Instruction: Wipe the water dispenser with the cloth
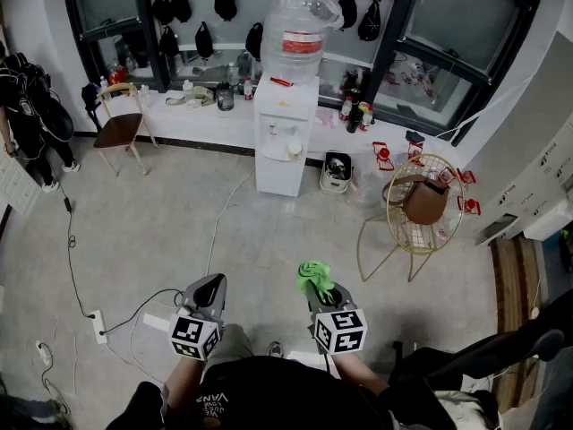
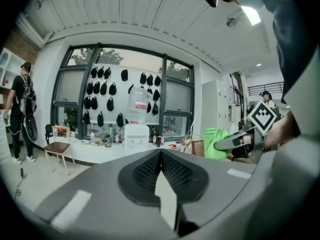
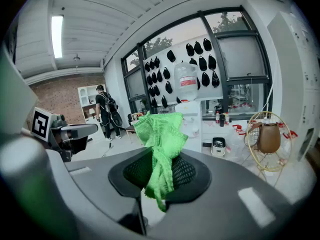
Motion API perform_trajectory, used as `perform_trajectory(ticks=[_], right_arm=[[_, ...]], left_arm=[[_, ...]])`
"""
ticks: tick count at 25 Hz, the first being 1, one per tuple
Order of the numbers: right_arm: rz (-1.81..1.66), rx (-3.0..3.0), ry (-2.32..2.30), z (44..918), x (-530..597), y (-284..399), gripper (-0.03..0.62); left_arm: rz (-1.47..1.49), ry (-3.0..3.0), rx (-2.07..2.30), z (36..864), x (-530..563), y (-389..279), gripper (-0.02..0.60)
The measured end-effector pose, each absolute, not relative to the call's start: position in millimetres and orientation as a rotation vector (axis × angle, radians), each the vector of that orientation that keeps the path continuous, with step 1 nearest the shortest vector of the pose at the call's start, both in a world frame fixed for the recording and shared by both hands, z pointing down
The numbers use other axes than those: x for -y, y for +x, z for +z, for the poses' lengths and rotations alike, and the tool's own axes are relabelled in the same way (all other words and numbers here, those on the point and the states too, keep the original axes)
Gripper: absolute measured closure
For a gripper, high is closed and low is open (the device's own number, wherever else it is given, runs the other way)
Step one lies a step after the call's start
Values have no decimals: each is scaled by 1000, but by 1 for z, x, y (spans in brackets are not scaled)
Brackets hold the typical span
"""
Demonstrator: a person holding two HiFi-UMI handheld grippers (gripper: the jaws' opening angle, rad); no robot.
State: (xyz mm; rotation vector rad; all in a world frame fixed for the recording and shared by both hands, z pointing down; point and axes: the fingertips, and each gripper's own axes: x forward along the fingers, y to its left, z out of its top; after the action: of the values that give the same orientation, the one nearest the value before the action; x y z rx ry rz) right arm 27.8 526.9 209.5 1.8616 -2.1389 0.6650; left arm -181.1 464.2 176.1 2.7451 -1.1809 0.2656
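Water dispenser (image 1: 285, 137) w/ bottle on top stands at the floor's far edge, well apart from you. Your left claw (image 2: 161, 159) is closed, empty. Your right claw (image 3: 161, 170) pinches the green cloth (image 3: 159, 134).

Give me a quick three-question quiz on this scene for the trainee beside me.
1. True or false: the left tongs are shut and empty.
2. What do the right tongs grip? A) green cloth B) cable C) bottle
3. Short answer: is the cloth touching the water dispenser yet?
Key: 1 true; 2 A; 3 no, it stands well ahead of both tongs.
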Motion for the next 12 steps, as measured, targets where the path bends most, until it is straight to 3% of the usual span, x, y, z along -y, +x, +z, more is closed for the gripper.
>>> perform_trajectory(ticks=[12], right_arm=[[645,2098,1961,204,-422,15,508]], left_arm=[[212,2790,1078,179,-355,-188,580]])
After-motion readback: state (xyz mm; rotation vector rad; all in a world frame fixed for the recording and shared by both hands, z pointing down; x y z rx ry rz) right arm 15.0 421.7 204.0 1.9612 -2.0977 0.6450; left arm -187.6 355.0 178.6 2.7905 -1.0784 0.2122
